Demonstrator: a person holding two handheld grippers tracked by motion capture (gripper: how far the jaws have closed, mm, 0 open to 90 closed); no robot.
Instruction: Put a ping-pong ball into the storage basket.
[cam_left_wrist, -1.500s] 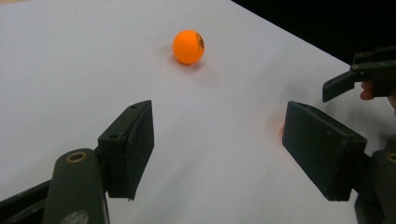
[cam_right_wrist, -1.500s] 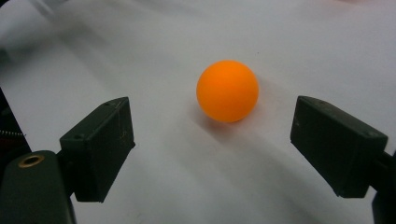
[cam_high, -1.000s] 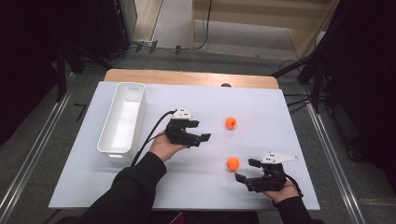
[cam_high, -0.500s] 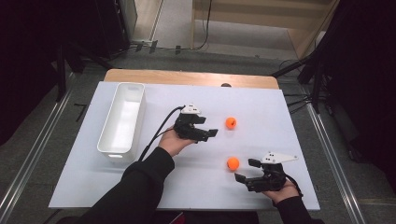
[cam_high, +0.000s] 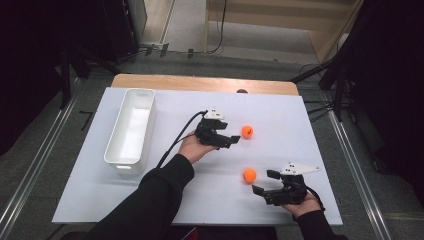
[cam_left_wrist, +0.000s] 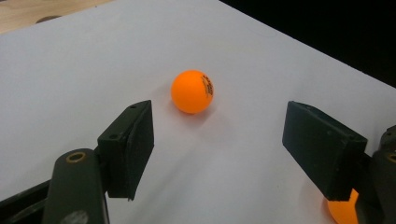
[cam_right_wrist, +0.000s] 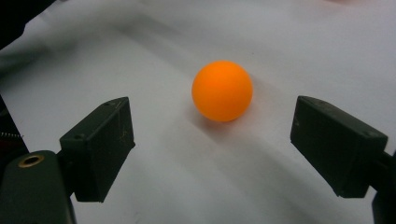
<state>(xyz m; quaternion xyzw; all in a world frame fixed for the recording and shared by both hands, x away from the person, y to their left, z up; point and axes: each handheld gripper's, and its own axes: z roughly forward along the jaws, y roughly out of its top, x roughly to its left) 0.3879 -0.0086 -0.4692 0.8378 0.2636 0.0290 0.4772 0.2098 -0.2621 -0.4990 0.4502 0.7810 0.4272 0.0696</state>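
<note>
Two orange balls lie on the white table top. The farther ball (cam_high: 246, 131) (cam_left_wrist: 192, 91) rests just beyond my left gripper (cam_high: 231, 139) (cam_left_wrist: 219, 126), whose jaws stand open and point right at it without touching. The nearer ball (cam_high: 249, 175) (cam_right_wrist: 222, 91) sits a short way ahead of my right gripper (cam_high: 264, 182) (cam_right_wrist: 210, 121), also open with nothing between its jaws. A sliver of the nearer ball (cam_left_wrist: 343, 212) peeks from behind the left gripper's right jaw.
A long white tray (cam_high: 115, 159) stands on the left side of the white sheet (cam_high: 80, 200). A wooden table edge (cam_high: 200, 82) runs along the far side. Dark floor and stands surround the table.
My left gripper has moved to the right, closing on the farther ball. The right gripper and both balls have stayed put.
</note>
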